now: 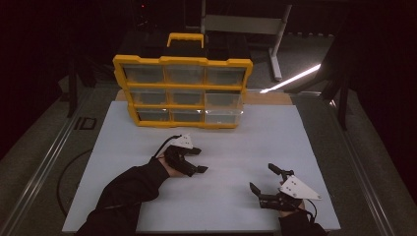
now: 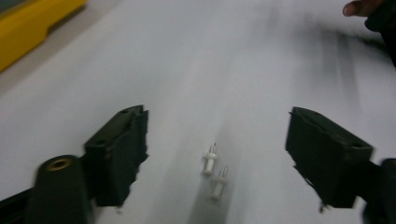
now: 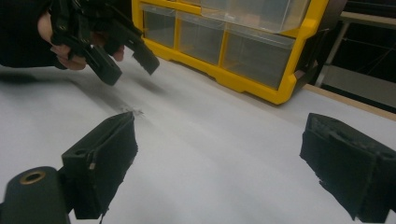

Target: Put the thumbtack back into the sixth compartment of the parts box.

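Two small white pegs (image 2: 214,171) lie side by side on the white tabletop (image 1: 231,142). In the left gripper view they sit between the jaws, and neither pad touches them. My left gripper (image 1: 201,161) (image 2: 217,158) is open and hangs low over them, left of the table's middle. The right gripper view has this left gripper (image 3: 123,56) at upper left, above a tiny pale speck (image 3: 133,112) on the table. My right gripper (image 1: 261,177) (image 3: 219,158) rests near the front right edge, open, with nothing between its jaws.
A yellow organiser (image 1: 182,61) (image 3: 243,83) with clear drawers stands upright at the back of the table, its handle on top. A corner of the organiser (image 2: 28,23) is in the left gripper view. Dark floor surrounds the table; a grey stand (image 1: 275,44) is behind.
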`<state>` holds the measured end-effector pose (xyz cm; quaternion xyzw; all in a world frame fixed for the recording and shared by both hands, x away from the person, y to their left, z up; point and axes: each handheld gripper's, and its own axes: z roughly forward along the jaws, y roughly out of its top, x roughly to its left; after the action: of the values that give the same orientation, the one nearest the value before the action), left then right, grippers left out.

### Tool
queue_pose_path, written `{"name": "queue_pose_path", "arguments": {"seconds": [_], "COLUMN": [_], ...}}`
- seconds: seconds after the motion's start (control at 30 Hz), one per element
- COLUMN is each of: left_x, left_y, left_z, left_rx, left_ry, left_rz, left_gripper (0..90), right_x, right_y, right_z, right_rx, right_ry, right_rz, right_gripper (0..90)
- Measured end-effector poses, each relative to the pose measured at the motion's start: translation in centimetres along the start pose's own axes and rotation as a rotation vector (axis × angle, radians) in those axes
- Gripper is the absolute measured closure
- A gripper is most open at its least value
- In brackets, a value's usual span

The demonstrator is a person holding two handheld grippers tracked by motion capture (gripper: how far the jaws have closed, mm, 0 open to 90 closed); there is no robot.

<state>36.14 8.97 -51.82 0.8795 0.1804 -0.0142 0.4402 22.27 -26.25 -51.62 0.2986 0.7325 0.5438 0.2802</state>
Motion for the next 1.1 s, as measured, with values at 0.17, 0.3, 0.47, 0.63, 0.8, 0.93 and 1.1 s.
{"name": "queue_pose_path", "arguments": {"seconds": [0.17, 0.3, 0.47, 0.63, 0.8, 0.93, 1.1], "left_x": [0.2, 0.5, 0.7, 1.0, 1.2, 1.3, 1.2], "left_y": [-0.3, -0.5, -0.6, -0.7, -0.8, -0.7, -0.6], "left_z": [0.6, 1.0, 1.2, 1.6, 1.9, 2.0, 2.2], "left_rx": [0.032, 0.05, 0.065, 0.113, 0.139, 0.149, 0.159], "left_ry": [0.004, -0.009, -0.025, -0.03, -0.043, -0.052, -0.066], "left_rz": [-0.01, -0.013, -0.015, -0.011, -0.006, -0.003, 0.006], "left_gripper": [31.9, 40.7, 59.0, 67.4, 74.5, 76.8, 82.6], "right_x": [0.0, 0.0, 0.0, 0.0, 0.0, -0.1, -0.1], "right_y": [0.0, 0.0, 0.0, 0.0, 0.0, -0.1, -0.1], "right_z": [0.0, 0.0, 0.0, 0.0, 0.0, 0.0, 0.1], "right_rx": [0.0, 0.0, 0.002, 0.002, 0.002, 0.001, 0.003], "right_ry": [0.002, 0.003, 0.003, 0.002, 0.002, 0.002, 0.003], "right_rz": [0.0, 0.001, 0.003, 0.002, 0.004, 0.004, 0.003], "right_gripper": [10.2, 10.2, 10.2, 10.2, 10.2, 10.2, 10.2]}}
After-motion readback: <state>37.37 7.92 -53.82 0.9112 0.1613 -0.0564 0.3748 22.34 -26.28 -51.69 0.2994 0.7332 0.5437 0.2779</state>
